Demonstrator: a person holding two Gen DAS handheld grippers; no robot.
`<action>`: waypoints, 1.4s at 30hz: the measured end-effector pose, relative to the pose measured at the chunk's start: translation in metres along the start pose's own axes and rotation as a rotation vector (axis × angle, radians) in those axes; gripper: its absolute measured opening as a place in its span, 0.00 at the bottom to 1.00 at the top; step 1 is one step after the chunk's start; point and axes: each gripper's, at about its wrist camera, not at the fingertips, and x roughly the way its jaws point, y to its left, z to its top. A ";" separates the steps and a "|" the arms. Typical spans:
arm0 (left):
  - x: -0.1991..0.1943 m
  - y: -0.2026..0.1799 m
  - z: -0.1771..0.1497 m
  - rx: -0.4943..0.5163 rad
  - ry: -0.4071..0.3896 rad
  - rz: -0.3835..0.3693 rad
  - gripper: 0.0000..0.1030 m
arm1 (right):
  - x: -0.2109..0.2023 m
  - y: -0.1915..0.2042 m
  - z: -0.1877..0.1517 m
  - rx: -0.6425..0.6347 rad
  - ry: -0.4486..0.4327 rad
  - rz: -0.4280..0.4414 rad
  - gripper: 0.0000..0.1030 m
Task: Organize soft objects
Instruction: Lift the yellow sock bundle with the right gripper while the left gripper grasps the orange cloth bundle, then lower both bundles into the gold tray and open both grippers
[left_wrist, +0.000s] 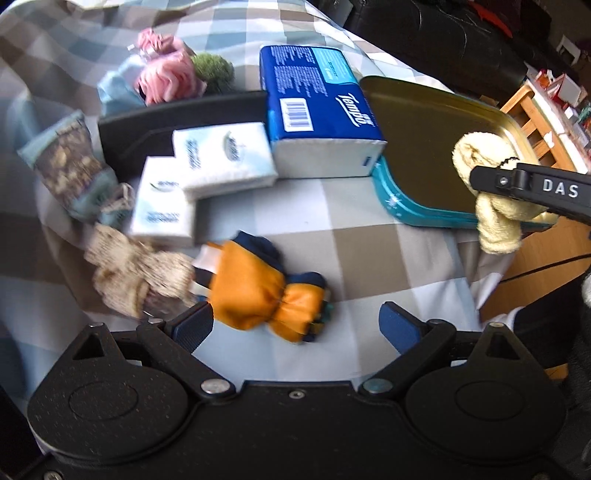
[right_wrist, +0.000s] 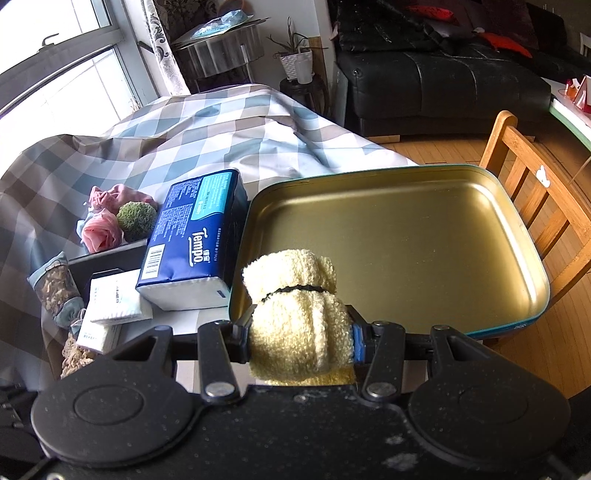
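A pale yellow fuzzy sock bundle (right_wrist: 295, 314), tied with a dark band, is squeezed in my right gripper (right_wrist: 299, 341), held over the near rim of a gold-lined teal tin tray (right_wrist: 424, 236). In the left wrist view the same yellow bundle (left_wrist: 487, 184) hangs from the right gripper (left_wrist: 532, 188) in front of the tin tray (left_wrist: 424, 140). My left gripper (left_wrist: 295, 325) stands open just above an orange and navy sock bundle (left_wrist: 258, 291) on the checked cloth, its blue pads (left_wrist: 192, 325) on either side and apart from it.
A blue Tempo tissue pack (left_wrist: 317, 118), two small white tissue packs (left_wrist: 221, 158), a beige knit bundle (left_wrist: 136, 273), a patterned pouch (left_wrist: 70, 166), a pink fabric rose (left_wrist: 170, 74) and a green ball (left_wrist: 214, 70) lie left. A wooden chair (right_wrist: 532, 206) stands beyond the tray.
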 end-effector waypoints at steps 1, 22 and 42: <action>0.001 0.002 0.002 0.018 0.002 0.014 0.90 | 0.000 0.000 0.000 -0.001 0.001 0.002 0.45; 0.055 -0.007 0.022 0.159 0.163 0.004 0.90 | 0.009 0.006 -0.005 -0.022 0.051 0.033 0.41; 0.005 -0.020 0.029 0.073 0.061 -0.083 0.63 | 0.002 -0.013 0.010 0.069 0.053 0.033 0.41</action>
